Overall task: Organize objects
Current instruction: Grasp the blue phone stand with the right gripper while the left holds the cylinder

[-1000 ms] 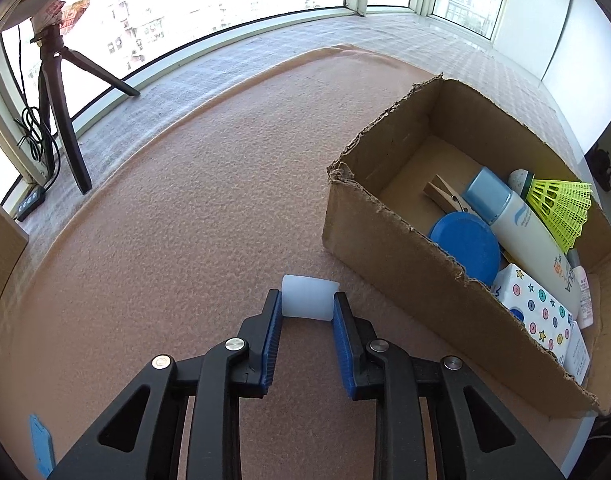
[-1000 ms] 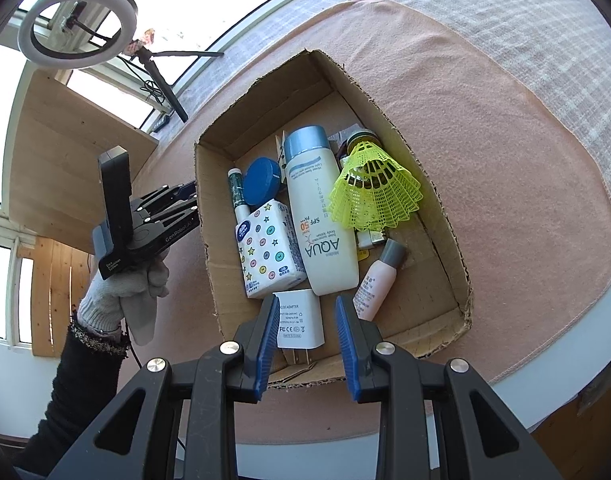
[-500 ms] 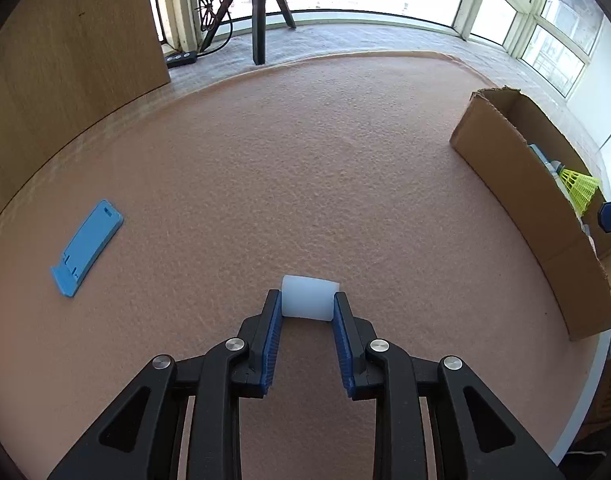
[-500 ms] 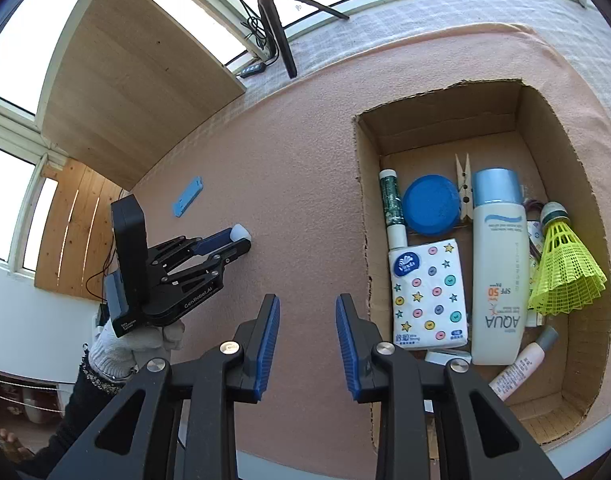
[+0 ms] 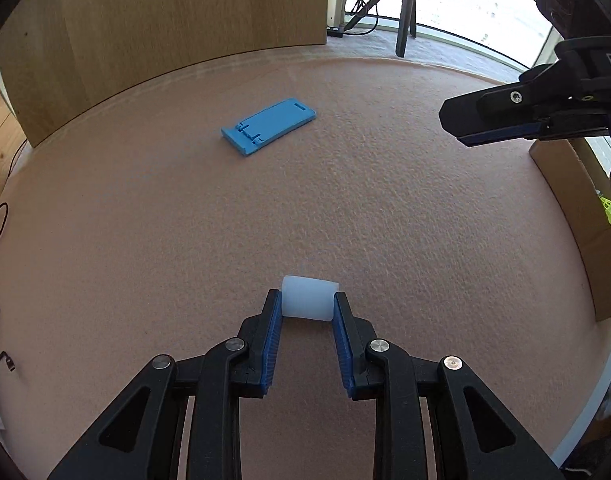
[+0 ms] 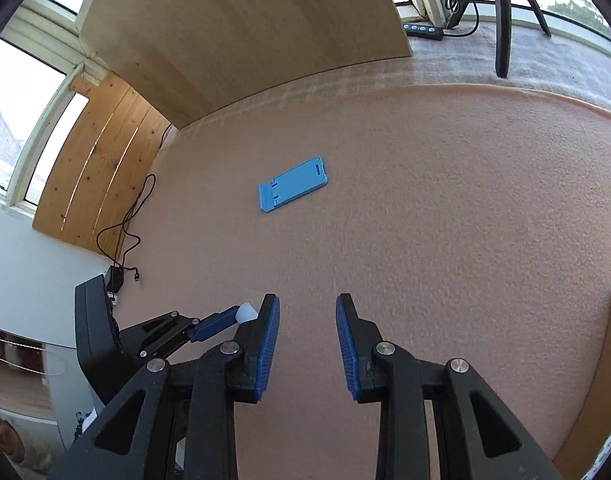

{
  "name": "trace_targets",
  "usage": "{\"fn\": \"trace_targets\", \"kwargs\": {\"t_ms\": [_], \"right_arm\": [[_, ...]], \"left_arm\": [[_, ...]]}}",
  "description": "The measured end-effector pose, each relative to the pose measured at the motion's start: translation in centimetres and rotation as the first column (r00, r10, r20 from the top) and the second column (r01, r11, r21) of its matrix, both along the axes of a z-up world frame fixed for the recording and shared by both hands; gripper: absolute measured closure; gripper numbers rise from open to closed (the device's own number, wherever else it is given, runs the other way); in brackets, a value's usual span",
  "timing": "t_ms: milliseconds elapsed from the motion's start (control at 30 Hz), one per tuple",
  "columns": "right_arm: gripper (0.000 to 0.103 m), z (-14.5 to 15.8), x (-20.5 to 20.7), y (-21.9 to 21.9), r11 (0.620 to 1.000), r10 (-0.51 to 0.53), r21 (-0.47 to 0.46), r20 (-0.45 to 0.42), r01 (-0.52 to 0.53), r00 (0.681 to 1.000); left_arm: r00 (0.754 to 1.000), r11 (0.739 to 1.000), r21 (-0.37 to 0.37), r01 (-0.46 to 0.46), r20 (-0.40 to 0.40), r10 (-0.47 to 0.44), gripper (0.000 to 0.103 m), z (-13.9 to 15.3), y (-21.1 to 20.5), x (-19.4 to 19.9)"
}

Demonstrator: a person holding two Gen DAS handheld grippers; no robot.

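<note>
White cap (image 5: 307, 297) is being gripped by left gripper (image 5: 307, 312); right gripper (image 6: 307, 320) empty, jaws parted. Blue stand (image 6: 293, 184), at 11 o'clock, is probably being approached; descent needed.

Both grippers look the same: left gripper (image 5: 307, 312) and right gripper (image 6: 307, 316) have black plastic arms, silver screws, ribbed blue pads.

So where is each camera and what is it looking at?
Left wrist: sits on the left gripper, looking down along its fingers at the pink mat; the gripper holds a white cylinder, and the right gripper pokes in.
Right wrist: sits on the right gripper, looking down at the same mat; its jaws hold nothing, and the left gripper shows at lower left.
Both see: the blue phone stand, the wooden board and a tripod.
</note>
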State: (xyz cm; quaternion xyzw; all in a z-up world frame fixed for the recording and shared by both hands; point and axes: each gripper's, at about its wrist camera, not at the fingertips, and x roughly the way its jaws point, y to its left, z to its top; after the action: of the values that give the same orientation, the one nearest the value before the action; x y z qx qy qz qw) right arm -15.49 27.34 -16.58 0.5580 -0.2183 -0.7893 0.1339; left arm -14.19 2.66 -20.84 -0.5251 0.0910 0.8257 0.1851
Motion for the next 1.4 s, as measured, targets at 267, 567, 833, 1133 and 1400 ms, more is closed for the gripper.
{"fn": "trace_targets", "kwargs": {"t_ms": [267,567,833,1133,1400], "right_arm": [[0.076,-1.7,-8.2,-4.7,0.993,0.075,0.089,-0.017,-0.074,0.997],[0.076,-3.0,-12.9,-7.8,0.979,0.116,0.169,-0.016,-0.112,0.993],[0.076,-4.8,-15.3,-7.0,0.972,0.095,0.211,0.034,-0.1,0.995],[0.076,-5.0,-11.7,-6.9,0.957,0.195,0.198,0.106,-0.213,0.975],[0.059,-4.9,-9.6,-9.0,0.92,0.235,0.302,0.082,-0.249,0.969]], "left_arm": [[0.998,0.998,0.032,-0.062,-0.004,0.062,0.076,0.3,-4.0,1.3],[0.995,0.994,0.045,-0.096,0.011,0.096,0.076,-0.2,-7.1,1.6],[0.993,0.992,0.055,-0.118,0.01,0.117,0.076,0.1,-8.0,1.8],[0.989,0.986,0.081,-0.148,0.012,0.148,0.076,-0.1,-8.1,1.6],[0.987,0.984,0.075,-0.163,0.012,0.162,0.076,0.0,-8.1,1.6]]}}
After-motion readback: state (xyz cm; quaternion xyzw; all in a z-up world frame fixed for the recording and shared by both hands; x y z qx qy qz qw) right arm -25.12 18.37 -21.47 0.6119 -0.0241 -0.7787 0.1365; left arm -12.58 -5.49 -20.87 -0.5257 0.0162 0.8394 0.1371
